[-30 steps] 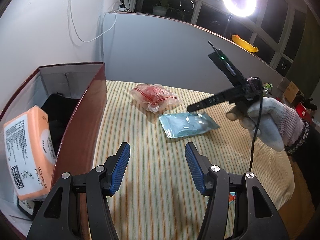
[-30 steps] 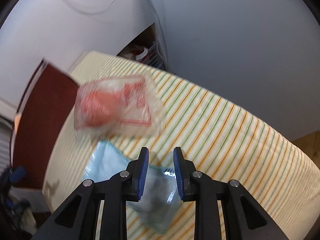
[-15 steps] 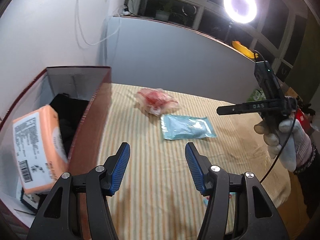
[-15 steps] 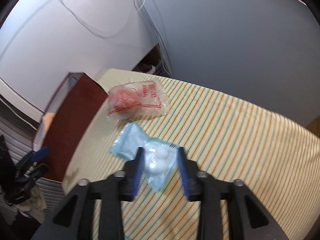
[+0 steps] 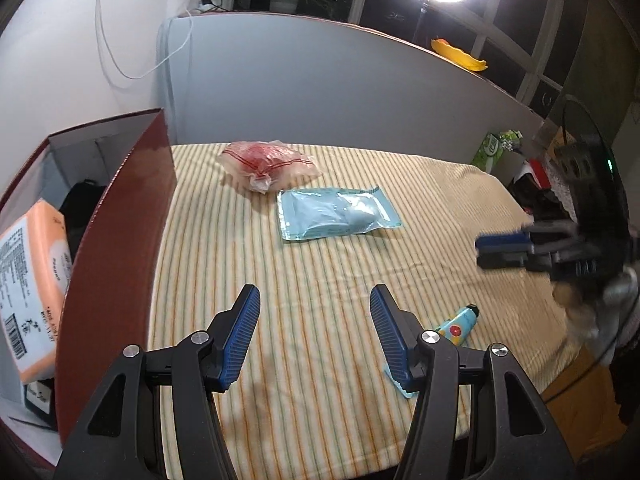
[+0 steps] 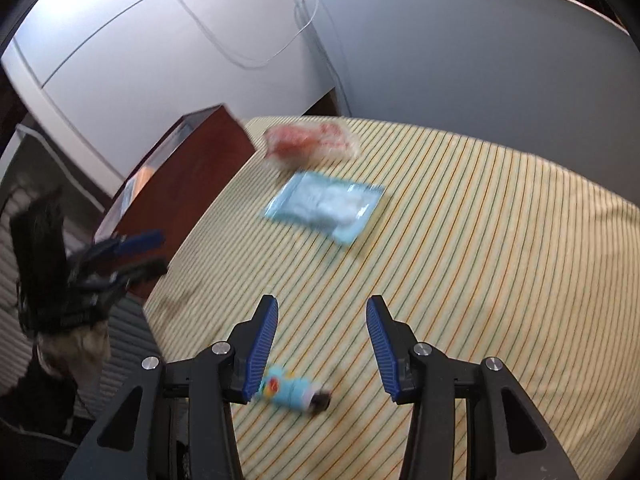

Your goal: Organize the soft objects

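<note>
With the right gripper (image 6: 318, 344) pulled back toward the near edge of the striped cloth (image 5: 320, 264), its jaws have just been opening and now stand apart with nothing between them. Just below its fingertips lies a small blue tube (image 6: 294, 392), untouched and tipped on its side. A second ago those jaws sat nearly shut right over the blue pouch (image 6: 326, 206); now that pouch lies flat and released in the middle of the cloth, so that looks like a let-go, not a carry. The left gripper (image 5: 314, 336) hangs over the near cloth too, jaws wide and empty, barely shifted. Beyond the pouch, the clear bag with red contents (image 5: 270, 162) rests just beside it, where it was. Far left, the red box (image 5: 132, 208) already holds an orange pack (image 5: 34, 280) and something dark. By my reading, three soft items remain outside the box, and the tube looks next.
</note>
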Demonstrator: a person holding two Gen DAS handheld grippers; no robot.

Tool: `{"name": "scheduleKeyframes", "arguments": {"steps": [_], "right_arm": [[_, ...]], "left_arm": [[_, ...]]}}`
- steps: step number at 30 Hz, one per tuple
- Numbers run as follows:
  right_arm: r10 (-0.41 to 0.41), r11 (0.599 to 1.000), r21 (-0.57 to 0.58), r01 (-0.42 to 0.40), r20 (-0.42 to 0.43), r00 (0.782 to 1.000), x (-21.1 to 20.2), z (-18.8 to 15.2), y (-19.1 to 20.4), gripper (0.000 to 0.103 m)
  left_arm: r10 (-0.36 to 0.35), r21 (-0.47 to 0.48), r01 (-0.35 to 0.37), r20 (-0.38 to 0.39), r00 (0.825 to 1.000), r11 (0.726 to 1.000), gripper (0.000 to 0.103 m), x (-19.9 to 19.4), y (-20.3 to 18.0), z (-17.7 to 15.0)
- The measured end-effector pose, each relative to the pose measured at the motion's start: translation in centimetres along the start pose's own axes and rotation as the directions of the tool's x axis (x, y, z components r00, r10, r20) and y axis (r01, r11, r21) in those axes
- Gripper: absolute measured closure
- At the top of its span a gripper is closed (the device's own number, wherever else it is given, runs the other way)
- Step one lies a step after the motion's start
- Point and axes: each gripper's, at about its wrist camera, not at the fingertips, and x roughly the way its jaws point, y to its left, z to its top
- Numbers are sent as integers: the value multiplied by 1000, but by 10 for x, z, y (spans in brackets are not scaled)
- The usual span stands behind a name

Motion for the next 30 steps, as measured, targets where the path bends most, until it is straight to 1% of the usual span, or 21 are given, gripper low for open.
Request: {"name": "scheduleKeyframes", "arguments": {"steps": [2,4,6,11,14,17,20,21,22,24,26,27,29,30], "right_arm": [[7,1000,1,-7,-2,1000,-1,-12,4,61],[-28,999,-23,28,-2,1000,-3,-24,12,61],[-43,999,-33,43,-4,999,-4,-36,18,61],[6,1000,-3,-6,-41,999,-3,-64,27,61],[32,999,28,-30,-49,998,-1,-73,30,61],[40,998,47,-38,-50,998,4,-77,34,61],[50,997,66,-46,-51,997,11,-78,39,61],[53,996,75,-49,-48,997,13,-78,40,61],[58,995,84,-54,-45,997,14,-78,41,61],[66,992,106,-62,-37,997,16,-76,40,61],[79,989,127,-75,-28,996,18,-75,39,61],[84,988,134,-79,-25,996,18,-75,39,61],[85,987,139,-81,-27,996,21,-74,39,61],[89,987,140,-84,-29,996,23,-75,38,61]], "left_arm": [[-7,-5,7,4,1000,1000,46,-2,-1,-1],[-7,-3,7,2,1000,1000,46,-2,-3,-3],[-11,4,11,-7,1000,1000,46,1,-6,-5],[-23,21,24,-31,999,999,46,12,-14,-5],[-53,28,54,-44,998,998,46,19,-19,3],[-78,26,79,-58,995,997,46,27,-23,18],[-87,42,90,-70,994,995,46,34,-28,35],[-101,47,105,-81,992,993,46,38,-30,41],[-120,36,124,-94,988,992,46,43,-30,49],[-133,-4,133,-102,986,991,46,50,-27,63],[-162,-30,160,-110,981,987,46,58,-24,79],[-160,-42,156,-114,981,987,46,62,-24,86],[-143,-33,139,-126,982,990,46,73,-26,98],[-141,-34,138,-136,981,990,43,80,-28,103]]}}
